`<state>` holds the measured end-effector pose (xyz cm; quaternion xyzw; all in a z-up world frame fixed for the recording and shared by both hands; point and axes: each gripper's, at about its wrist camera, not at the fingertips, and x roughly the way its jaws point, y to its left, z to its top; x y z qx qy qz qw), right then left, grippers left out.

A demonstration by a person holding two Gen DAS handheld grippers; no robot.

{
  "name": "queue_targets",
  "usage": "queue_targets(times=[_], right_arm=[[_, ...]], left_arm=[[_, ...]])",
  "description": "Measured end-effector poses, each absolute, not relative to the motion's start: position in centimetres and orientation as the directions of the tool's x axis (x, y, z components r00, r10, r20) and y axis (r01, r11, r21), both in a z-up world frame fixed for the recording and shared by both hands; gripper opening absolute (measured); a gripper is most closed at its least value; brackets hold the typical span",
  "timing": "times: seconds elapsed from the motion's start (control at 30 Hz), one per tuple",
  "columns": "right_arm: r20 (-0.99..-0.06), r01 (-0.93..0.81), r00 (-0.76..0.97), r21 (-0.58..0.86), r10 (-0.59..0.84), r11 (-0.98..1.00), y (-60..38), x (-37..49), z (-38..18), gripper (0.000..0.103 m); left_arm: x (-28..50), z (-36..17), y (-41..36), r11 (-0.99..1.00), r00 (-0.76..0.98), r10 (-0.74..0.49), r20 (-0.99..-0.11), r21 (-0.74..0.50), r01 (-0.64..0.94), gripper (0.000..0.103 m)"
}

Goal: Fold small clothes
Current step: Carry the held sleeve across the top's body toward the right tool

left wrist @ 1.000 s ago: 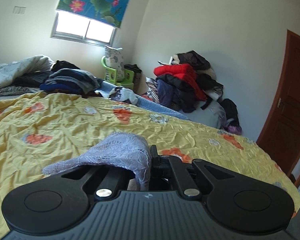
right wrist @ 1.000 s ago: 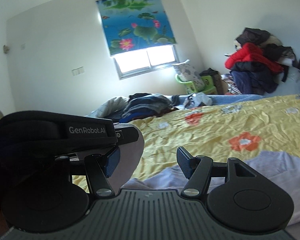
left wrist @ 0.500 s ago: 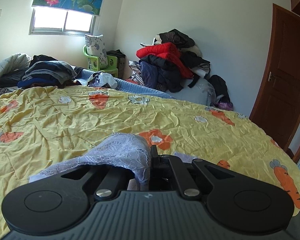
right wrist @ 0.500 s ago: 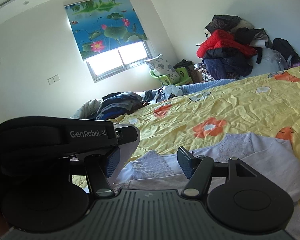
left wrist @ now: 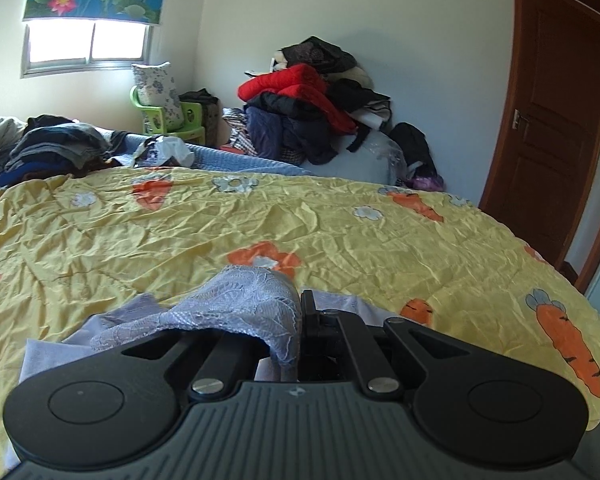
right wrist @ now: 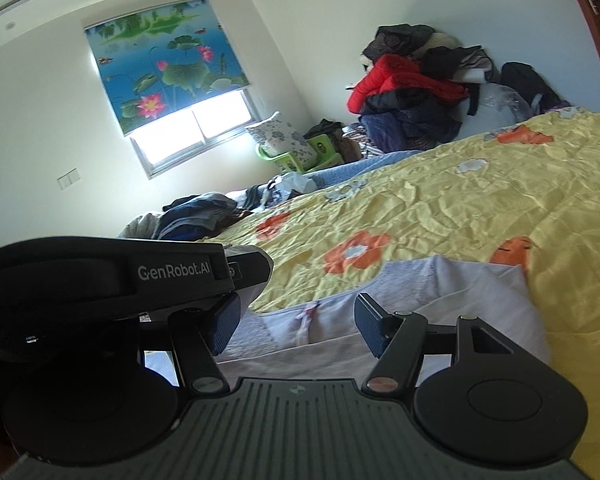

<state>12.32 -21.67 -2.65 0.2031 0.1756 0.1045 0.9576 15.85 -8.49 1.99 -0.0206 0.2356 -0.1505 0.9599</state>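
A small pale lilac garment with lace trim lies on the yellow quilt. In the left wrist view its lace edge (left wrist: 244,304) is bunched up and draped over my left gripper (left wrist: 300,312), whose jaws are shut on the fabric. In the right wrist view the garment (right wrist: 440,292) spreads flat ahead, with a small bow at its waistband. My right gripper (right wrist: 296,324) hovers just above the garment's near edge, open, its blue pads (right wrist: 370,330) apart with nothing pinched. The left gripper's black body (right wrist: 112,276) sits close at the left of that view.
The yellow carrot-print quilt (left wrist: 340,232) covers the bed. Folded dark clothes (left wrist: 56,148) lie at its far left. A heap of jackets (left wrist: 312,104) stands against the far wall beside a green chair (left wrist: 168,116). A brown door (left wrist: 548,120) is on the right.
Both views have swung across the bed and dropped lower. More of the lilac garment now lies spread before the right gripper. The left gripper still holds the lace edge.
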Motion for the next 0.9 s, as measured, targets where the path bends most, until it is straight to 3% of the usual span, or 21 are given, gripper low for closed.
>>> queue_targets(times=[0.37, 0.73, 0.8, 0.9], right_arm=[[-0.35, -0.001, 0.922, 0.429, 0.168, 0.903, -25.9, 12.7, -4.7, 0.064], [-0.415, 0.081, 0.903, 0.421, 0.112, 0.903, -28.3, 12.6, -6.4, 0.064], [-0.416, 0.091, 0.904, 0.41, 0.097, 0.907, -28.7, 12.3, -6.4, 0.066], [-0.418, 0.112, 0.906, 0.383, 0.064, 0.917, -29.2, 11.9, -6.2, 0.069]], left_arm=[[16.8, 0.1, -13.6, 0.927, 0.798, -0.355, -0.487, -0.073, 0.368, 0.003], [17.7, -1.6, -15.5, 0.903, 0.728, -0.415, -0.546, -0.148, 0.404, 0.004], [17.8, -1.7, -15.6, 0.893, 0.709, -0.438, -0.553, -0.173, 0.416, 0.009], [18.0, -1.7, -16.0, 0.879, 0.685, -0.462, -0.563, -0.186, 0.44, 0.038]])
